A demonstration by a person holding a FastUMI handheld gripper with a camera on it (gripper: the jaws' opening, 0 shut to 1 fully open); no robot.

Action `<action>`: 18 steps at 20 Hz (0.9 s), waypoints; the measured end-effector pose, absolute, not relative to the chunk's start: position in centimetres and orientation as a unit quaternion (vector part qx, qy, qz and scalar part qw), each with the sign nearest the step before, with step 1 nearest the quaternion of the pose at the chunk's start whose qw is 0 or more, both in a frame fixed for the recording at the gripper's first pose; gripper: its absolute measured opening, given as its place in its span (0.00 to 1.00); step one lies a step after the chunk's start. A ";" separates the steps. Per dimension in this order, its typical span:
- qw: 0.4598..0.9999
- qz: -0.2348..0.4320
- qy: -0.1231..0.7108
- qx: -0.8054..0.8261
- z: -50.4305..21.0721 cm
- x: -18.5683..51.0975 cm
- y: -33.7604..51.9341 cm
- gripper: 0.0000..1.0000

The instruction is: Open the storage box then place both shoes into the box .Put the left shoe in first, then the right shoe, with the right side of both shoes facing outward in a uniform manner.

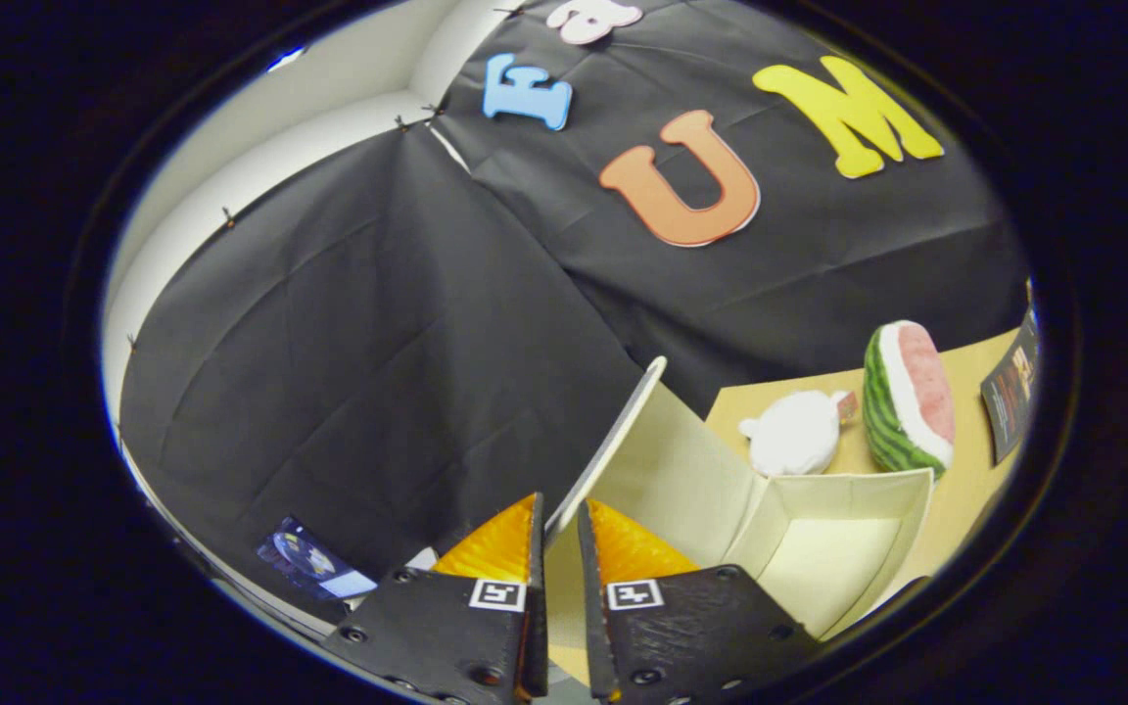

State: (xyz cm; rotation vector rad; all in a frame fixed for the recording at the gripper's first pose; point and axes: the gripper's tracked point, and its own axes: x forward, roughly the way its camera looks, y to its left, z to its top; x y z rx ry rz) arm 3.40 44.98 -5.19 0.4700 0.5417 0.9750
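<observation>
Gripper view: gripper [558, 524] clamped on raised lid [613, 441] of open storage box [823, 548], watermelon toy [907, 397] beyond.

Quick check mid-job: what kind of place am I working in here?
Probably a staged recording booth, not a home: black cloth wall draped behind a tan table with props, a plush watermelon slice. The gripper pinches the storage box lid.

the camera rides on the claw [556, 524], tilted, looking forward along its fingers, close above the open box [819, 529] on the worktop [965, 470].
</observation>
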 end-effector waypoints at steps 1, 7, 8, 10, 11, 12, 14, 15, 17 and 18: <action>0.823 0.464 0.252 0.209 -5.2 3.1 45.6 0.21; 0.841 0.453 0.231 0.183 -5.2 3.0 44.8 0.56; 0.848 0.444 0.226 0.181 -5.0 3.4 44.1 0.62; 0.862 0.425 0.216 0.173 -5.0 3.9 42.1 0.74; 0.870 0.413 0.211 0.166 -5.0 4.0 40.9 0.74; 0.879 0.399 0.206 0.158 -5.1 4.2 39.4 0.78; 0.897 0.371 0.193 0.141 -5.4 4.4 36.3 0.88; 0.907 0.354 0.188 0.131 -5.5 4.4 34.5 0.90; 0.926 0.317 0.180 0.104 -6.2 4.6 30.4 0.95; 0.933 0.298 0.176 0.096 -6.4 4.7 28.3 0.96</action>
